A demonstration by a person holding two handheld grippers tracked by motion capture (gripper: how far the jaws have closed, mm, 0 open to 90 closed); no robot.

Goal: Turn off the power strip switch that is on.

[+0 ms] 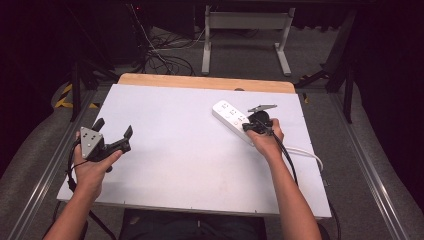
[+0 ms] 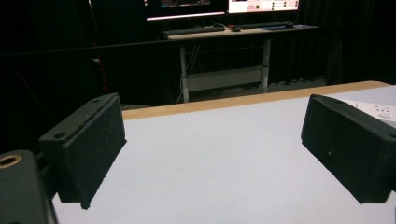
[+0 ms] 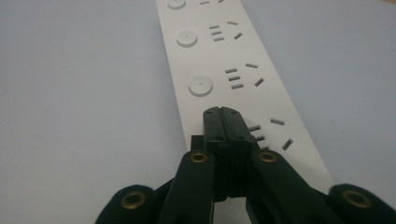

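Two tongs work over one tabletop (image 1: 165,150). At nine o'clock the left tongs (image 1: 114,134) gape wide, holding nothing. At two o'clock lies one white power strip (image 1: 229,117); the right tongs (image 1: 248,127), jaws pressed together and empty, rest tips on it beside its three visible round buttons.

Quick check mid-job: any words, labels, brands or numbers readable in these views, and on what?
Power strip: no readable text; it bears unmarked round buttons and socket slots.
Monitor behind the table, left gripper view: coloured marks on a bright screen, too small and blurred to read.
Right tongs, shut over the strip: no lettering.
Left tongs: no lettering.
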